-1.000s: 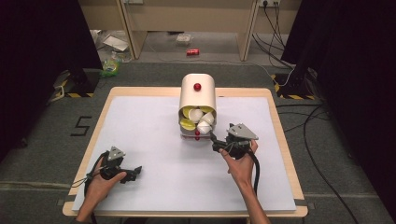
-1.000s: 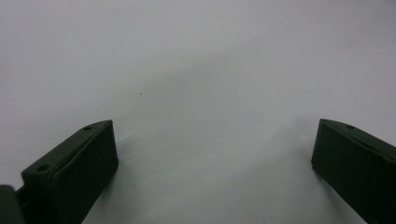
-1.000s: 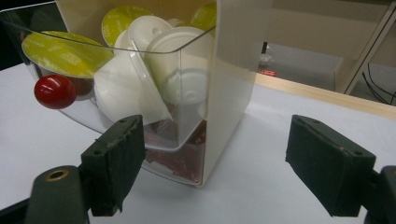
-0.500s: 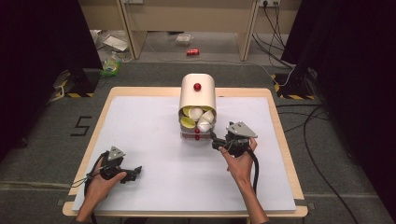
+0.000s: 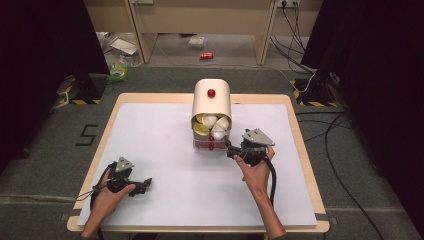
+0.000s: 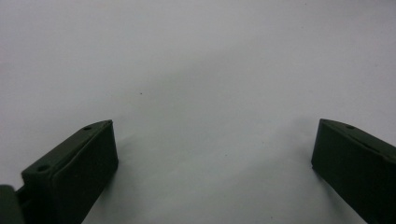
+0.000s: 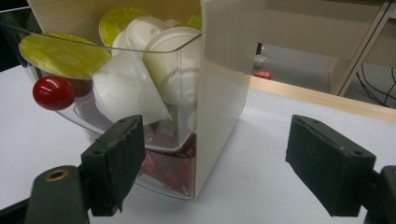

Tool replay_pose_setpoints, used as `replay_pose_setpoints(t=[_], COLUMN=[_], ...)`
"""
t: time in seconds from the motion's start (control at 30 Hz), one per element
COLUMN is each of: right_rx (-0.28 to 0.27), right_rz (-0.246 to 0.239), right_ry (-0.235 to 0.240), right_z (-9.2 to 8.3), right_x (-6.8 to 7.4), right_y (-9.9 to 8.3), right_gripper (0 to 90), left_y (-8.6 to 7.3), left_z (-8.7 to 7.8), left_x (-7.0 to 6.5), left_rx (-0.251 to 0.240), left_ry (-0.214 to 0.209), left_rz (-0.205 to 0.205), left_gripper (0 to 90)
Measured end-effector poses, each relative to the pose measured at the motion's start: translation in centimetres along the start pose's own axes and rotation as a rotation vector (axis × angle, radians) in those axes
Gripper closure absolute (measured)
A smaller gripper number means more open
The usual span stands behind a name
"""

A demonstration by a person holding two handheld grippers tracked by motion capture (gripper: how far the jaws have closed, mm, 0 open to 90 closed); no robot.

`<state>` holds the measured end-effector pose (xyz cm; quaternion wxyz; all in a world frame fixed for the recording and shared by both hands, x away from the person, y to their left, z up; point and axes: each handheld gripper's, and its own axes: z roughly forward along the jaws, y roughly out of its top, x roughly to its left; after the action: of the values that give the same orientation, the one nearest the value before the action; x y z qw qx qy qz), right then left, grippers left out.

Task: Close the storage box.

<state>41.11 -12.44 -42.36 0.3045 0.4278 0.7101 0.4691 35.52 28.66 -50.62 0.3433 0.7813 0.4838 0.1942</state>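
Note:
A cream capsule dispenser (image 5: 212, 102) stands at the table's middle back, its clear drawer (image 5: 210, 131) pulled out toward me. The drawer (image 7: 93, 65) has a red knob (image 7: 53, 92) and holds several white capsules (image 7: 173, 56) and green-lidded ones (image 7: 63, 53); red ones (image 7: 163, 168) lie in a tray below. My right gripper (image 5: 231, 150) is open just right of the drawer front, pointing left. In the right gripper view its jaws (image 7: 215, 135) stand wide, one before the drawer, the other beyond the cream side wall (image 7: 224, 70), touching nothing. My left gripper (image 5: 145, 184) rests open and empty at front left on the white mat (image 6: 215, 126).
A white mat (image 5: 165, 150) covers the wooden table (image 5: 300, 145). Another red knob (image 5: 211, 92) sits on the dispenser's top. Beyond the table lie a red can (image 5: 206, 55), litter (image 5: 120, 47), cables (image 5: 345, 120) and shelf legs (image 5: 262, 30) on the floor.

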Motion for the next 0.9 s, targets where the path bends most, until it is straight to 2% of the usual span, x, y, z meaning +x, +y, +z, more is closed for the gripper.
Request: replay_pose_setpoints(t=[0.9], right_rx=[-0.002], right_rz=[0.002], right_ry=[-0.008], right_z=[0.97], right_x=[-0.09], right_y=[0.32], right_gripper=[20.2], left_y=[0.0], left_z=[0.0], left_x=[0.0], left_rx=[0.0], left_ry=[0.0], left_rz=[0.0], left_gripper=[0.0])
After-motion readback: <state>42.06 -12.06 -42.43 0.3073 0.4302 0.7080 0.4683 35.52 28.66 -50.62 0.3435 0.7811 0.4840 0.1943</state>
